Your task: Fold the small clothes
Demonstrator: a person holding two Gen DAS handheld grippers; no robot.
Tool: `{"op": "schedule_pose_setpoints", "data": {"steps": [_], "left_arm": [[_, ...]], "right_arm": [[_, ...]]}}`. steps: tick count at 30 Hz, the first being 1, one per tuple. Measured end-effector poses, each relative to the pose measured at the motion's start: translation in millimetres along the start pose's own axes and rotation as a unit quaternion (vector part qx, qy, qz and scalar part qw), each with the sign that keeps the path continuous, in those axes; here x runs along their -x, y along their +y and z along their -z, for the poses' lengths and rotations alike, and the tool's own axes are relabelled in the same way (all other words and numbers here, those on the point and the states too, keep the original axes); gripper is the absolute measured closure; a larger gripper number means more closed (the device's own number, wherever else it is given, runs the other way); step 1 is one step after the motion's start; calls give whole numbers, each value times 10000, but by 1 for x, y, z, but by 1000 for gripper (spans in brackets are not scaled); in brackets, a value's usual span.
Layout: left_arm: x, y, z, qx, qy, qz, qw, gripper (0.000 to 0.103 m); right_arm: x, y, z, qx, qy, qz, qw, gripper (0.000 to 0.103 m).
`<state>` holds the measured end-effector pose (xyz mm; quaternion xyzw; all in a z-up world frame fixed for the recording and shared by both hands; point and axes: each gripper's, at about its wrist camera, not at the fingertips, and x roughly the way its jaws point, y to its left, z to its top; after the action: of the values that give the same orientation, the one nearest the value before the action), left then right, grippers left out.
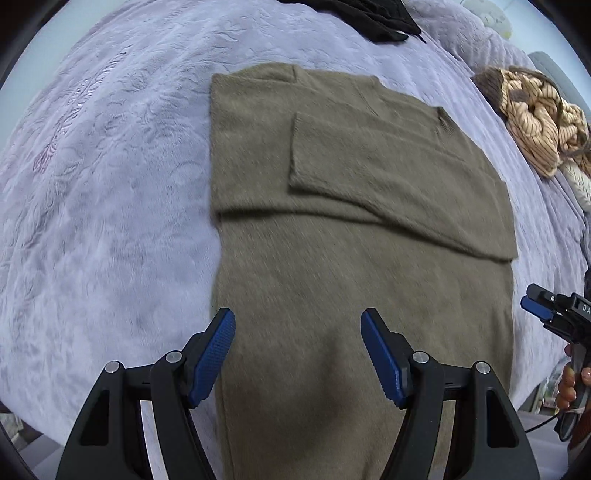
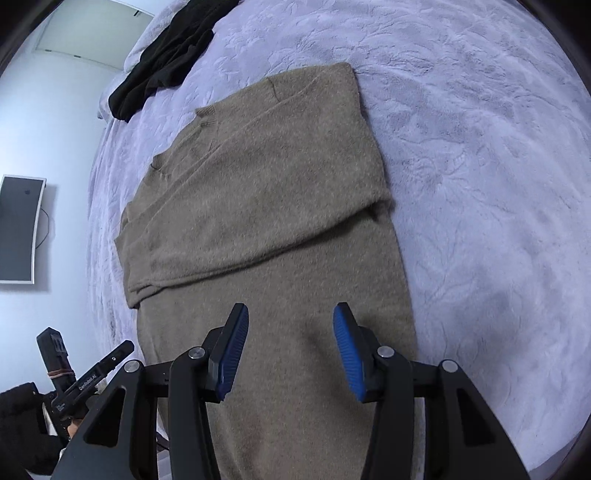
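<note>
An olive-brown knit sweater (image 1: 332, 258) (image 2: 266, 206) lies flat on the bed, its sleeves folded across the chest and its hem toward me. My left gripper (image 1: 298, 314) hovers above the sweater's lower left part, open, with nothing between its blue pads. Over the lower right part my right gripper (image 2: 291, 307) is likewise open and empty, its jaws a little narrower. The left wrist view catches the right gripper (image 1: 546, 306) at its right edge, held by a hand (image 1: 569, 384). One of the left gripper's fingers (image 2: 114, 356) shows at the lower left of the right wrist view.
A lavender embossed bedspread (image 1: 110, 221) (image 2: 480, 184) covers the bed. A black garment (image 1: 369, 18) (image 2: 162, 62) lies beyond the sweater's collar. A crumpled tan striped garment (image 1: 535, 118) sits at the far right. A dark screen (image 2: 18, 229) hangs on the wall.
</note>
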<state>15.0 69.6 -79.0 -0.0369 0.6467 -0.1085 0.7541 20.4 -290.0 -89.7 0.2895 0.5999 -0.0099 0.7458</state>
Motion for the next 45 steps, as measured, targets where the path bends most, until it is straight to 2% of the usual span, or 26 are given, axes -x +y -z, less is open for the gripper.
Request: {"op": "schedule_pose_setpoints", "data": {"steps": [5, 10, 18, 28, 31, 32, 34, 37, 45], "left_arm": [[5, -23, 15, -185, 130, -151, 9996, 32], [10, -35, 21, -231, 186, -101, 9995, 32], [17, -60, 25, -145, 120, -416, 9990, 32], [33, -92, 54, 489, -83, -587, 9970, 32], [38, -90, 64, 562, -92, -556, 9968, 32], [39, -88, 68, 544, -89, -548, 9970, 32], [41, -82, 75, 526, -92, -578, 9969, 32], [41, -65, 87, 503, -70, -525, 9973, 32], [23, 3, 134, 442, 315, 16, 9985, 32]], "right_arm": [[8, 16, 22, 156, 52, 84, 9998, 47], [17, 26, 39, 338, 67, 89, 9994, 46], [21, 18, 42, 520, 294, -33, 9982, 46], [26, 8, 30, 1386, 729, -220, 9874, 46], [28, 9, 30, 1610, 664, -340, 9841, 46], [29, 9, 31, 1665, 655, -421, 9830, 43], [28, 8, 34, 1675, 689, -529, 9820, 38], [22, 3, 41, 1545, 846, -652, 9822, 38], [12, -33, 89, 1145, 1176, -564, 9848, 38]]}}
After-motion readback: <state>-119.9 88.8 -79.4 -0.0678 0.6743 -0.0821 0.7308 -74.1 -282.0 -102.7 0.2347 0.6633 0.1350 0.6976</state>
